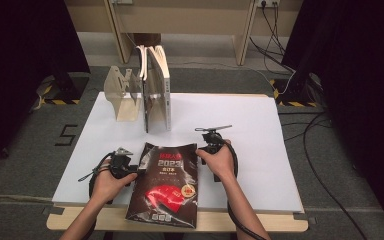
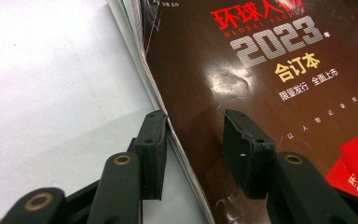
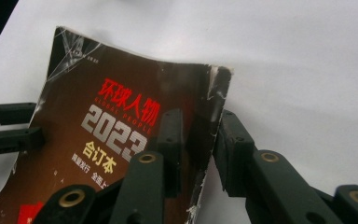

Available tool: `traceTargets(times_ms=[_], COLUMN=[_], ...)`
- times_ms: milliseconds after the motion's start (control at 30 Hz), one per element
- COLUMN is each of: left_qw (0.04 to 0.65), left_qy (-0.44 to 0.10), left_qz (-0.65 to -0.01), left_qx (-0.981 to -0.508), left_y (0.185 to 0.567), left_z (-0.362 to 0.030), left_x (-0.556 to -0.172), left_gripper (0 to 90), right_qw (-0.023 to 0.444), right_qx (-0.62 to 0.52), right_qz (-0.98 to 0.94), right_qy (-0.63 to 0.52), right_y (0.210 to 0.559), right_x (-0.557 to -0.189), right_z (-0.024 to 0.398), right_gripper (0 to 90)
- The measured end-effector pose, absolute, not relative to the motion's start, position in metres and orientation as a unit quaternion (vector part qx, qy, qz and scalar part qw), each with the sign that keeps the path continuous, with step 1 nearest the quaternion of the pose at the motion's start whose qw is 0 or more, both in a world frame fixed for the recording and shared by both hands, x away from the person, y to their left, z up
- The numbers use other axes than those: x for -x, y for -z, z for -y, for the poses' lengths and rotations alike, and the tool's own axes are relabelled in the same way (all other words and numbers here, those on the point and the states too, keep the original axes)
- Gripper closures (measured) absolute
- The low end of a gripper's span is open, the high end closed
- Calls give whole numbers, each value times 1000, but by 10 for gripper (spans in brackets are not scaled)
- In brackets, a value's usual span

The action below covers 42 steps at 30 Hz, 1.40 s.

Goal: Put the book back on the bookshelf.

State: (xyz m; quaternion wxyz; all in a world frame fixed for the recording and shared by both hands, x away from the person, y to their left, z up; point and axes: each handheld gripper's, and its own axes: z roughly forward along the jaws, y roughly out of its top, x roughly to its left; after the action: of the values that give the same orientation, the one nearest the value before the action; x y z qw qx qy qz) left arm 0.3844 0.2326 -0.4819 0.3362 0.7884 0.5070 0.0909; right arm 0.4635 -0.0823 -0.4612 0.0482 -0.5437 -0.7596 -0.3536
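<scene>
While the magazine (image 1: 165, 185) lies flat near the front edge of the white worktop (image 1: 260, 150), both grippers sit at its upper corners. Left gripper (image 1: 136, 169): in the left gripper view its fingers (image 2: 151, 154) straddle the page edge of the magazine (image 2: 261, 93), one finger outside on the worktop sheet touching the page stack, the other over the glossy cover; a gap shows at the cover-side pad, so fingers apart, not yet pinching. Likely placed this way to bite the edge and steady or lift that side. Middle: cover dark brown with red and silver lettering, bowed upward along its far edge, which suggests it is being pushed or raised from the right. Right gripper (image 1: 203, 150): in the right gripper view its fingers (image 3: 172, 140) bracket the worn spine corner (image 3: 214, 121), one finger over the cover, one outside; the corner curls up between them, and whether the pads actually press it I cannot tell. Behind, well apart from the magazine, a clear book stand (image 1: 122, 95) holds upright books (image 1: 157, 90), probably where the magazine is headed.
</scene>
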Motion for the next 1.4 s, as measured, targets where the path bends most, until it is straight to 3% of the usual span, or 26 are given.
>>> traceTargets(times_ms=[267, 567, 633, 733, 833, 1167, 1400], left_qw=[337, 338, 341, 349, 362, 407, 432], left_qy=[-92, -91, -90, -83, -49, -88, -107], left_qz=[-505, -504, -502, -503, -508, -521, -514], left_qx=[-789, -789, -789, -786, -780, -745, -733], left_y=[482, 482, 483, 483, 482, 446, 426], left_z=[-233, -233, -234, -236, -247, -274, -280], left_x=[-384, -384, -384, -384, -386, -376, -369], left_gripper=[591, 587, 581, 570, 519, 415, 403], right_qw=[81, 82, 85, 85, 82, 56, 39], right_qx=[551, 552, 545, 539, 534, 504, 484], right_qz=[754, 751, 751, 748, 743, 730, 724], right_qy=[348, 354, 364, 379, 394, 458, 490], right_y=[473, 474, 467, 458, 447, 407, 384], right_x=[-461, -460, -458, -454, -449, -436, -432], right_z=[81, 83, 82, 79, 77, 62, 46], right_gripper=[635, 751, 835, 863, 873, 875, 876])
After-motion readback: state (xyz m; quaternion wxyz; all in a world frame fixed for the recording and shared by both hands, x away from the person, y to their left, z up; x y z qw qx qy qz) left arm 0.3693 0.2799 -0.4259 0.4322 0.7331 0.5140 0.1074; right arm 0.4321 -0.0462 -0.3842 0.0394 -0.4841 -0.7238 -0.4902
